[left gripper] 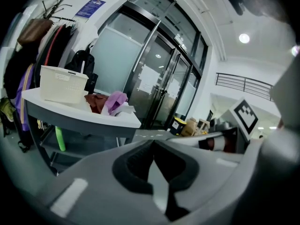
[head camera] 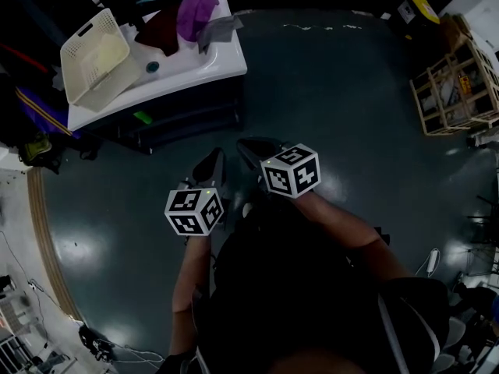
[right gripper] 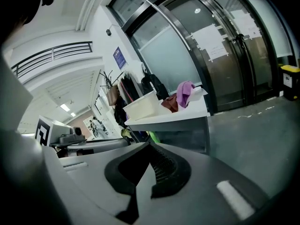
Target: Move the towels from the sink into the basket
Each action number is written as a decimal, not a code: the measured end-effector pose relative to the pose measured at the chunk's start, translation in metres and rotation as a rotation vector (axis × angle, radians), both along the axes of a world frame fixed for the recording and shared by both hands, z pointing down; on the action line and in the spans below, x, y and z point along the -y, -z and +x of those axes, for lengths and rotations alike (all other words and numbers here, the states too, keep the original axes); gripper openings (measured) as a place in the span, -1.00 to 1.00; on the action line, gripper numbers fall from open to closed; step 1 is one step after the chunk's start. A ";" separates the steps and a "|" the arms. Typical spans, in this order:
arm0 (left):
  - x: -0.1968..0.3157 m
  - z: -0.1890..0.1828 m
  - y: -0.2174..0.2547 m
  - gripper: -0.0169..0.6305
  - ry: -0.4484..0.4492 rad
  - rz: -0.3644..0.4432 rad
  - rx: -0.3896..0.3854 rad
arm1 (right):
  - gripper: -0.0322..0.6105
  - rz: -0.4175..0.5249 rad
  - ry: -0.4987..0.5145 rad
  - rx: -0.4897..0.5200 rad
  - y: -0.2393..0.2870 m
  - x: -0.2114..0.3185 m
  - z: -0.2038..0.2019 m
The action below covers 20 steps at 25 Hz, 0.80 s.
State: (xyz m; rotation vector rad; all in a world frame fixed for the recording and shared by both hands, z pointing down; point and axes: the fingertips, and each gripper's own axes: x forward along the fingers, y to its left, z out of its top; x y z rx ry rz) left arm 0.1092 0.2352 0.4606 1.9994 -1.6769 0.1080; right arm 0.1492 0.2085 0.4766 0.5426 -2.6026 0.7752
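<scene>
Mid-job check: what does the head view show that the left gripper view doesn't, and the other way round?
Head view only: the marker cube on the left hand-held gripper, and the drain of the sink. Left gripper view only: glass doors, clothes hanging on a rack, a ceiling light. Both: the basket on the sink unit, with the purple towel and dark red towel piled beside it.

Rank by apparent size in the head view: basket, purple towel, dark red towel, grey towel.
1. basket, clearly largest
2. purple towel and dark red towel: look alike, and the red one is partly covered, so no ranking
3. grey towel, smallest
</scene>
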 end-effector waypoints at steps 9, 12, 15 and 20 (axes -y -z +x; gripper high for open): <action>0.050 -0.011 0.002 -0.93 0.030 0.001 0.021 | -0.92 0.002 0.031 0.011 0.001 0.053 -0.012; 0.074 -0.013 0.004 -0.93 0.039 0.008 0.027 | -0.92 0.009 0.050 0.012 0.002 0.075 -0.017; 0.099 -0.015 0.006 -0.93 0.042 0.016 0.033 | -0.92 0.014 0.064 0.013 0.004 0.099 -0.022; 0.134 -0.021 0.008 -0.93 0.052 0.021 0.040 | -0.92 0.019 0.096 0.013 0.006 0.132 -0.033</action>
